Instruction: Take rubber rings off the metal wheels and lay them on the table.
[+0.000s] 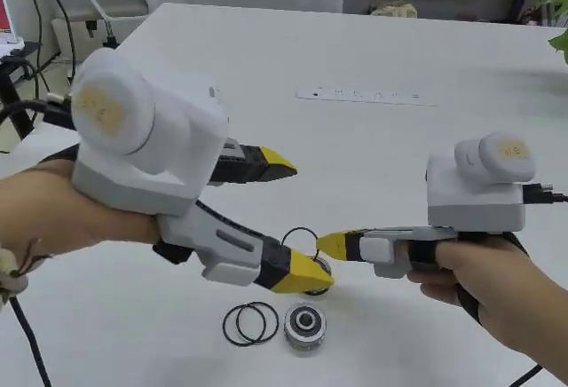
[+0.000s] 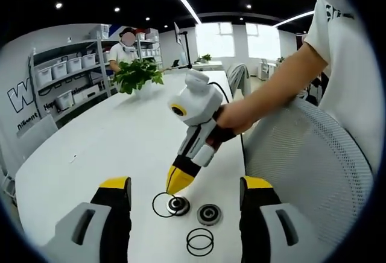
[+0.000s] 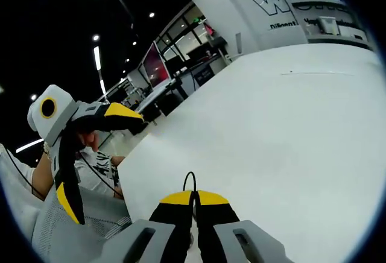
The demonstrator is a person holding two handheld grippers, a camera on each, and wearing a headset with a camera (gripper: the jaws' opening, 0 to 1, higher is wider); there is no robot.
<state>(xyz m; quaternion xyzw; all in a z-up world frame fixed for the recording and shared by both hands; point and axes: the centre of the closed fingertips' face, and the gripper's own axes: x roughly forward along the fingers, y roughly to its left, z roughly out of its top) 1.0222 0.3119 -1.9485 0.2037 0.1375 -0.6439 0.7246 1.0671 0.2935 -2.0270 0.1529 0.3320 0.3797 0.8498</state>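
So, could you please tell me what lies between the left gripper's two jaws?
The left gripper view shows one metal wheel, a second wheel whose ring the right gripper pinches, and two loose rings.

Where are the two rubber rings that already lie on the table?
In the head view, the two rubber rings lie overlapping on the table, just left of the nearer metal wheel.
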